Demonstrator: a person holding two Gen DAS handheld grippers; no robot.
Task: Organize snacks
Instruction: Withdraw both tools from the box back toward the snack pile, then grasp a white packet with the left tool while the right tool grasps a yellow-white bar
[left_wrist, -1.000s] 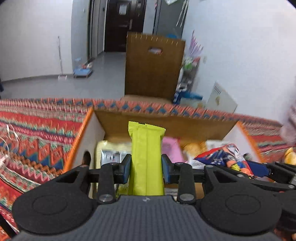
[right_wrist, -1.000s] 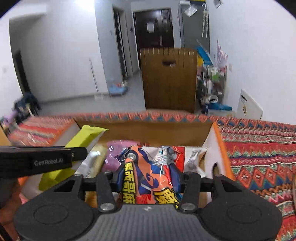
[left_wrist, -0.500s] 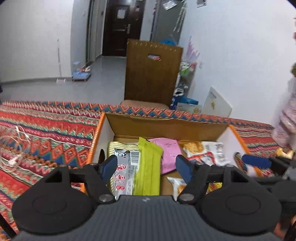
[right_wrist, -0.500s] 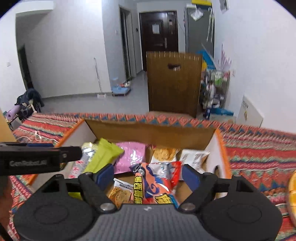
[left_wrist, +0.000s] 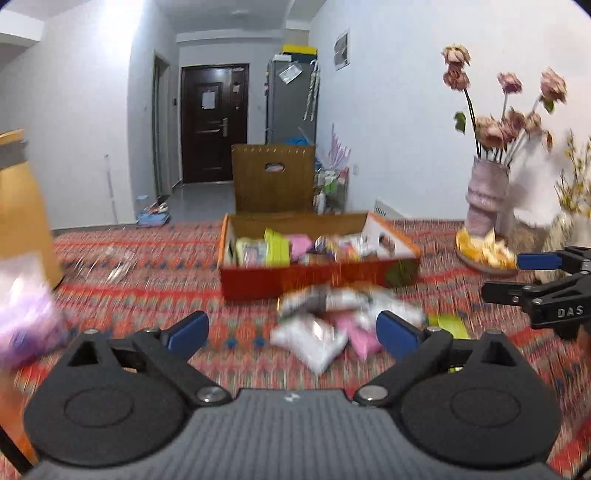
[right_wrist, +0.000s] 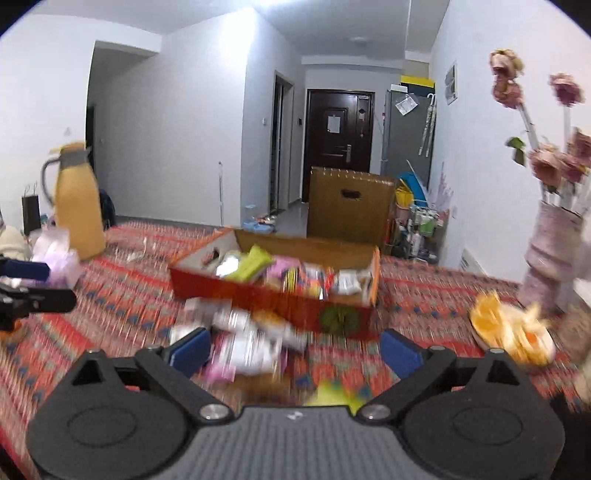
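Observation:
An orange cardboard box (left_wrist: 258, 284) (right_wrist: 229, 291) stands on the patterned cloth, filled with snack packets, among them a lime-green bar (left_wrist: 276, 248) (right_wrist: 251, 263). In front of it lies a blurred heap of loose snack packets (left_wrist: 332, 317) (right_wrist: 251, 339). My left gripper (left_wrist: 291, 330) hangs well back from the box, its jaws opening wide with nothing between them. My right gripper (right_wrist: 295, 349) is likewise pulled back, jaws opening, nothing held. The right gripper's fingers (left_wrist: 539, 261) show at the left wrist view's right edge, and the left gripper's fingers (right_wrist: 26, 269) at the other view's left edge.
A vase of dried pink flowers (left_wrist: 487, 199) (right_wrist: 550, 258) stands at the right, with a plate of yellow snacks (left_wrist: 484, 251) (right_wrist: 513, 332) beside it. A yellow thermos jug (right_wrist: 77, 199) and a purple bag (right_wrist: 55, 254) (left_wrist: 22, 321) are at the left. A brown chair back (left_wrist: 273, 177) is behind the table.
Both grippers let go of their packets, the green bar and the orange bag, into the box, opened wide and pulled far back from it. The loose heap in front came into view.

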